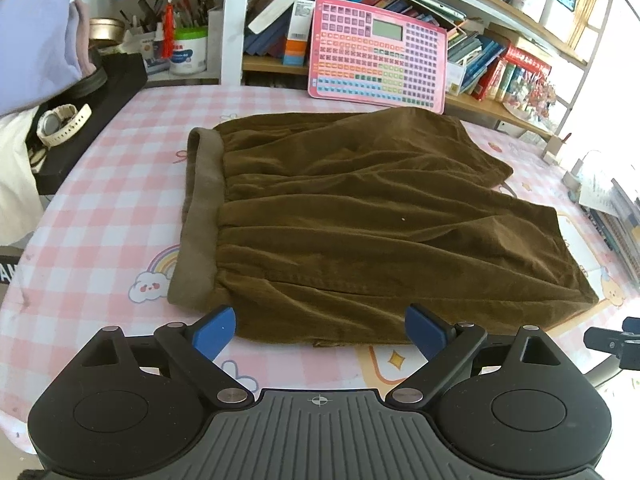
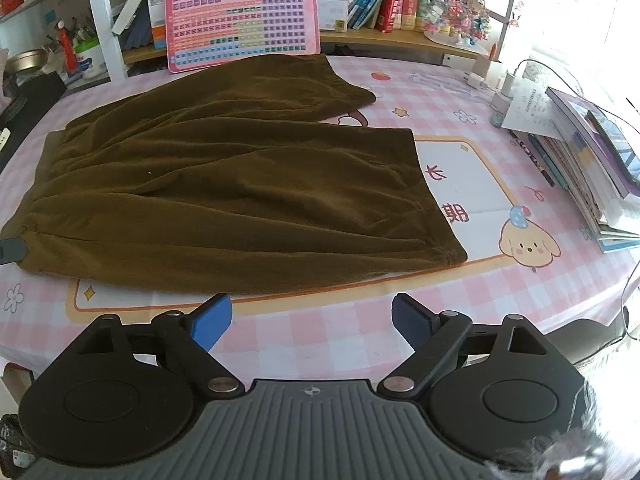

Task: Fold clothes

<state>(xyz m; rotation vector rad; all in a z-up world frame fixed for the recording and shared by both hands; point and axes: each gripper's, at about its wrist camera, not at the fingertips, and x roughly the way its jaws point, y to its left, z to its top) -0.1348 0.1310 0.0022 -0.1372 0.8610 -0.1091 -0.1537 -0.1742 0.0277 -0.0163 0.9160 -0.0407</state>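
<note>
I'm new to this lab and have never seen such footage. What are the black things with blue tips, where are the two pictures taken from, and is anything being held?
Each picture comes from a camera mounted on a hand-held gripper, looking forward along its two blue-tipped fingers. One shows the left gripper, the other the right gripper. Both are open and hold nothing. On the pink checked tablecloth lie brown shorts, spread flat, waistband on the left. A pink keyboard toy leans on the bookshelf behind, and a stack of books sits to the right.
</note>
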